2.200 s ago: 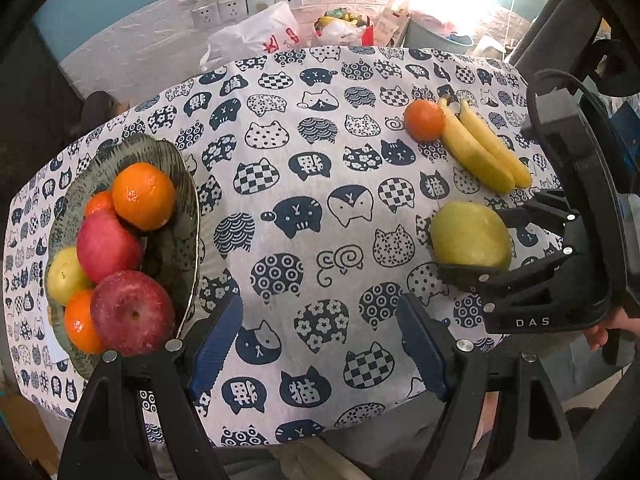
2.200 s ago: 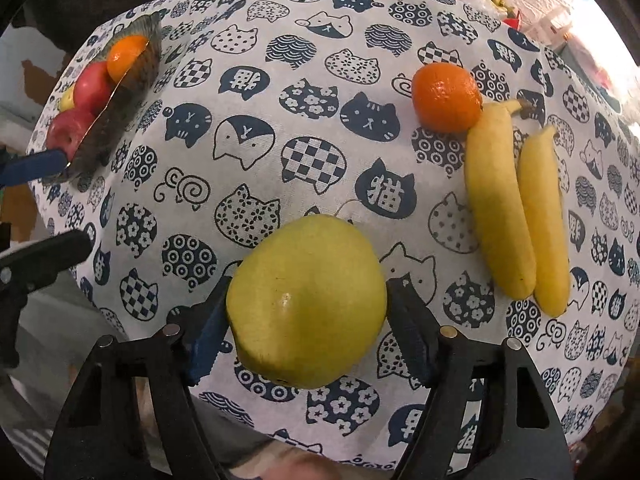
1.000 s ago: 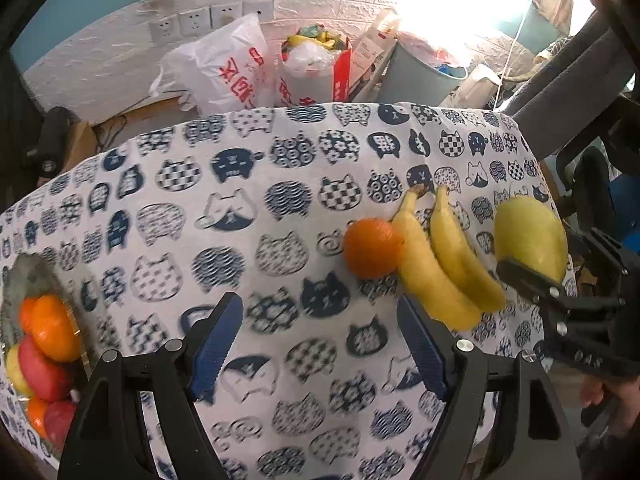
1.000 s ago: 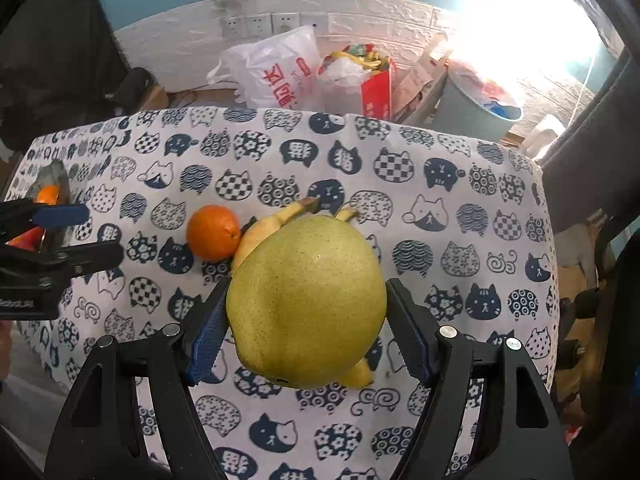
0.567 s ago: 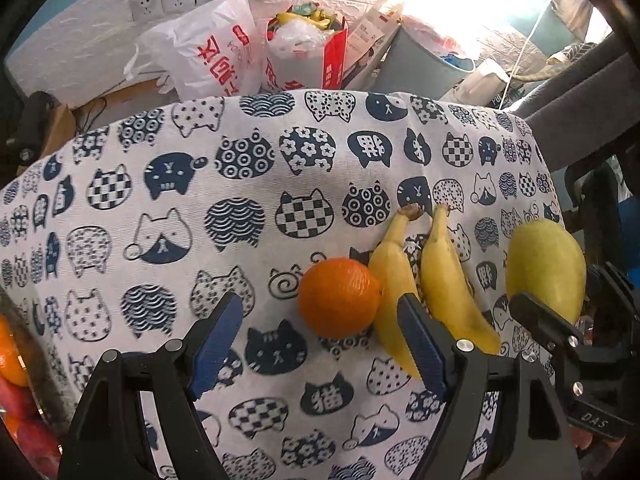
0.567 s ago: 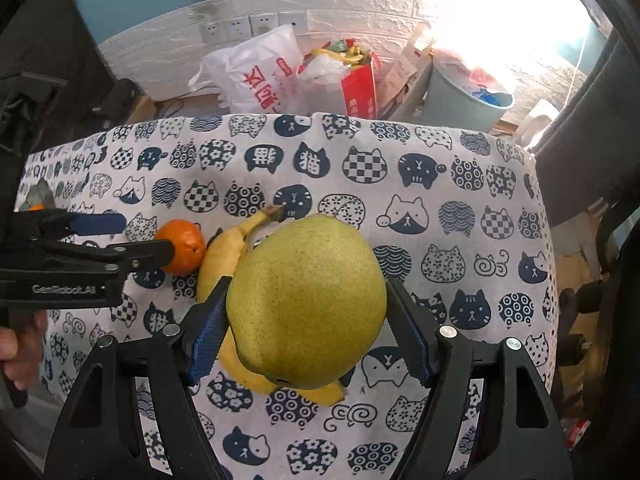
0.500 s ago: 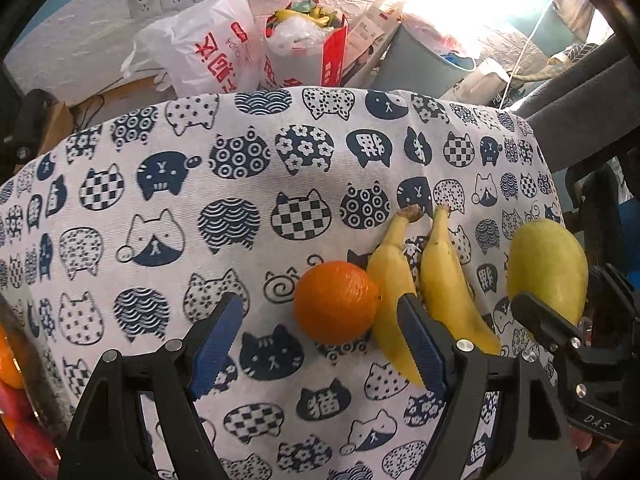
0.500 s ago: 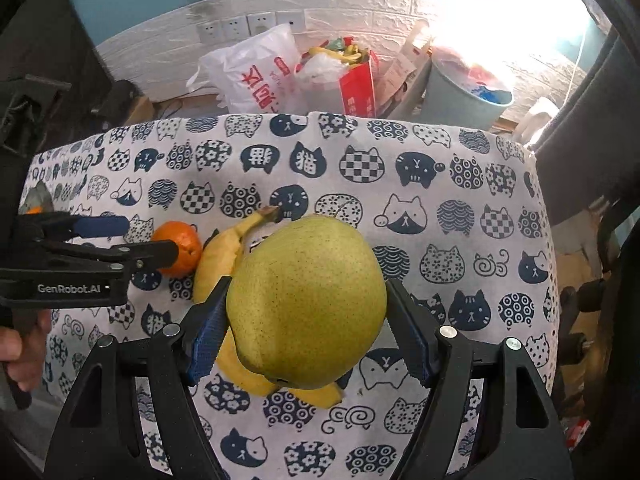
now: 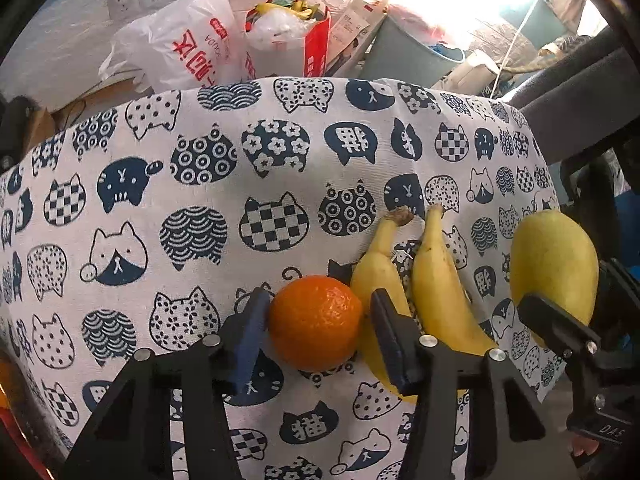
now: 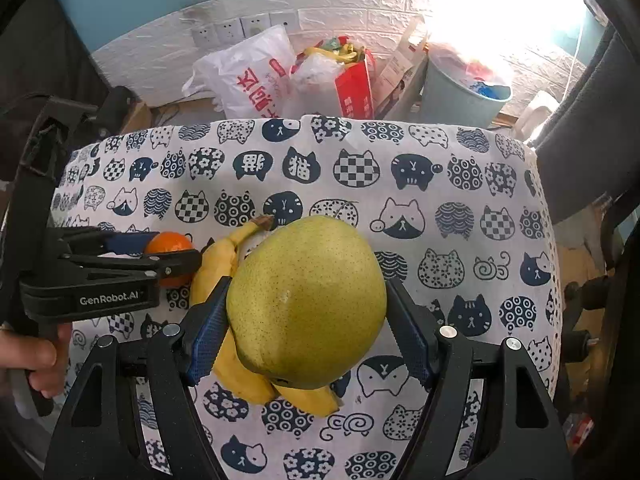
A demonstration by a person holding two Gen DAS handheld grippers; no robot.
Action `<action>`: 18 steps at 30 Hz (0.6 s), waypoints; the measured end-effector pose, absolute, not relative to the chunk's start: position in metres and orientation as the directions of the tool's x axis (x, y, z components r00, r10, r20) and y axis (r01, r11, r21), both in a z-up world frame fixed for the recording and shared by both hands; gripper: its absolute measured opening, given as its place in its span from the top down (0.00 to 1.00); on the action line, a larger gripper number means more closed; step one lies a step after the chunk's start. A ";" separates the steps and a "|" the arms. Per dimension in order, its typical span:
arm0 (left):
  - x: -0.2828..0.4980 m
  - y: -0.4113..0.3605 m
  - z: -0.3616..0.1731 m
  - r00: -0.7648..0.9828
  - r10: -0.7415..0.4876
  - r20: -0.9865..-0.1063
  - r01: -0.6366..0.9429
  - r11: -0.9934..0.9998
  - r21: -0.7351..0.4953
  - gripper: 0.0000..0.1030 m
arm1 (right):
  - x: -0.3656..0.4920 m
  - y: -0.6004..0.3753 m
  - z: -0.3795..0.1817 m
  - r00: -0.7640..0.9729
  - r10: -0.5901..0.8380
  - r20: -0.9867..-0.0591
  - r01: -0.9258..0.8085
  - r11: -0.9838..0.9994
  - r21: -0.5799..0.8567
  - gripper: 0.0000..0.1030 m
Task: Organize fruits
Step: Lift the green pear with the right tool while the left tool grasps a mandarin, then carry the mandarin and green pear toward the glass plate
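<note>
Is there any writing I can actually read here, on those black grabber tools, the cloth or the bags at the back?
"GenRobot.AI": white, on the side of the left gripper.
"DAS": on the right gripper; more may be hidden.
"猫": on some cat heads of the tablecloth.
White plastic bag: large red characters, upside down, not readable.
Red bag: white print too blurred.

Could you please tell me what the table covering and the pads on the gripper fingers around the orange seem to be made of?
Tablecloth: looks like woven cotton or linen, matte, with visible weave and soft folds at the edge; fibre uncertain.
Pads of the left hand-held gripper: probably blue rubber or soft plastic, matte; on the right hand-held gripper the same pads show a fine grid texture.
</note>
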State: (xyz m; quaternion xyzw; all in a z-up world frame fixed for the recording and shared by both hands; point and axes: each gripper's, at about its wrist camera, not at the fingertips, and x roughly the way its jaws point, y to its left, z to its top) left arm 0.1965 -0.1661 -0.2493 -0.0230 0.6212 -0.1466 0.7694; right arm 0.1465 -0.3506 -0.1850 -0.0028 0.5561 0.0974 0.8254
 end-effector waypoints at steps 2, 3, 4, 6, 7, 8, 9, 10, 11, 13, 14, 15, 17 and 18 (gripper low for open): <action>0.196 -0.167 -0.249 0.186 -0.255 -0.949 0.207 0.954 -0.216 0.51 | 0.146 -0.350 -0.185 0.362 0.158 -0.919 -0.168 0.980 0.103 0.28; 0.195 -0.167 -0.249 0.187 -0.255 -0.949 0.209 0.954 -0.215 0.51 | 0.146 -0.349 -0.185 0.361 0.158 -0.919 -0.170 0.980 0.102 0.28; 0.195 -0.166 -0.248 0.189 -0.254 -0.949 0.211 0.954 -0.213 0.51 | 0.146 -0.349 -0.185 0.361 0.159 -0.919 -0.172 0.980 0.102 0.28; 0.192 -0.166 -0.245 0.193 -0.253 -0.948 0.225 0.952 -0.208 0.51 | 0.146 -0.348 -0.185 0.361 0.159 -0.919 -0.175 0.979 0.100 0.28; 0.190 -0.165 -0.242 0.199 -0.251 -0.948 0.233 0.951 -0.203 0.51 | 0.146 -0.347 -0.184 0.361 0.159 -0.919 -0.177 0.979 0.100 0.28; 0.189 -0.164 -0.239 0.204 -0.249 -0.947 0.240 0.950 -0.198 0.51 | 0.146 -0.346 -0.184 0.362 0.160 -0.918 -0.179 0.979 0.100 0.28; 0.187 -0.164 -0.236 0.212 -0.246 -0.946 0.248 0.950 -0.191 0.51 | 0.146 -0.345 -0.183 0.364 0.161 -0.918 -0.182 0.978 0.100 0.28; 0.186 -0.163 -0.233 0.223 -0.243 -0.944 0.254 0.949 -0.184 0.51 | 0.146 -0.344 -0.182 0.365 0.162 -0.917 -0.184 0.978 0.100 0.28; 0.184 -0.162 -0.229 0.231 -0.240 -0.943 0.259 0.949 -0.178 0.51 | 0.146 -0.342 -0.181 0.367 0.164 -0.916 -0.188 0.977 0.099 0.28; 0.181 -0.158 -0.221 0.248 -0.233 -0.940 0.262 0.951 -0.167 0.51 | 0.146 -0.339 -0.178 0.373 0.165 -0.913 -0.196 0.976 0.096 0.28; 0.180 -0.155 -0.217 0.255 -0.234 -0.938 0.261 0.951 -0.166 0.51 | 0.146 -0.337 -0.176 0.377 0.165 -0.911 -0.200 0.975 0.094 0.28; 0.178 -0.152 -0.212 0.265 -0.234 -0.935 0.263 0.951 -0.163 0.51 | 0.146 -0.335 -0.175 0.380 0.166 -0.910 -0.202 0.975 0.093 0.28; 0.175 -0.148 -0.205 0.282 -0.230 -0.932 0.263 0.952 -0.155 0.51 | 0.147 -0.331 -0.171 0.387 0.167 -0.907 -0.211 0.973 0.090 0.28; 0.172 -0.145 -0.201 0.292 -0.226 -0.929 0.263 0.953 -0.149 0.51 | 0.147 -0.329 -0.169 0.390 0.168 -0.905 -0.215 0.973 0.088 0.28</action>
